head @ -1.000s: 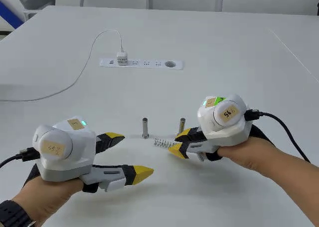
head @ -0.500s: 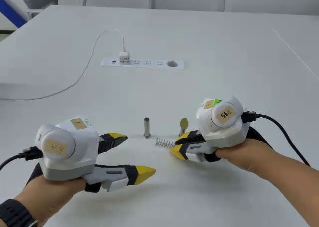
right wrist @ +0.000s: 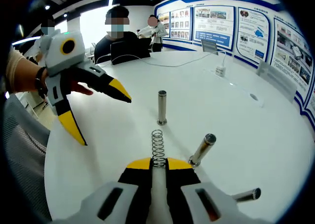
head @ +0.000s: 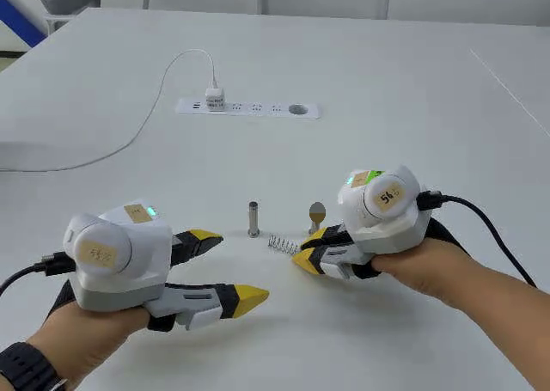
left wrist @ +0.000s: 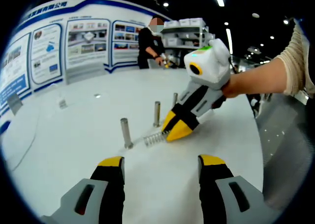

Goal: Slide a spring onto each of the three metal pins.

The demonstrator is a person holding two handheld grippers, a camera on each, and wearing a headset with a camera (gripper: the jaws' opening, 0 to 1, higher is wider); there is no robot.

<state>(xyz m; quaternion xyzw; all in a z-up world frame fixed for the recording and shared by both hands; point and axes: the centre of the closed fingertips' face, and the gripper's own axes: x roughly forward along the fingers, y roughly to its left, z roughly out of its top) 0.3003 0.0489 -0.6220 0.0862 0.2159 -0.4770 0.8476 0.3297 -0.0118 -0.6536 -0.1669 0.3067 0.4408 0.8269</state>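
The right claw (head: 306,247) is pinched on one end of a spring (head: 279,244), holding it low over the white tabletop (head: 404,90); the coil lies nearly flat and sticks out past the yellow tips; its free end points toward the left pin (head: 253,219), which stands upright, and stops near the foot of that pin without touching it; just to the right stands the middle pin (head: 316,214), close beside the right claw, its round top turned toward the head view, and in the right gripper view it seems to lean, though I cannot tell whether that is the lens; the third pin (right wrist: 244,195) shows low at the edge of the right gripper view, beside the body of that gripper; from the left gripper view the three pins stand in a row running away, all bare, with the spring lying next to the nearest one; the left claw (head: 228,267) is spread wide with nothing between its yellow tips, hovering over the tabletop to the left of the pins and well apart from the spring, aimed roughly toward them; a hand (head: 82,335) grips the left gripper from below and another hand (head: 421,266) grips the right one; farther back on the tabletop lies a white power strip (head: 258,109) with a plug (head: 213,97) in it, and a white cable (head: 137,133) curves off to the left edge.
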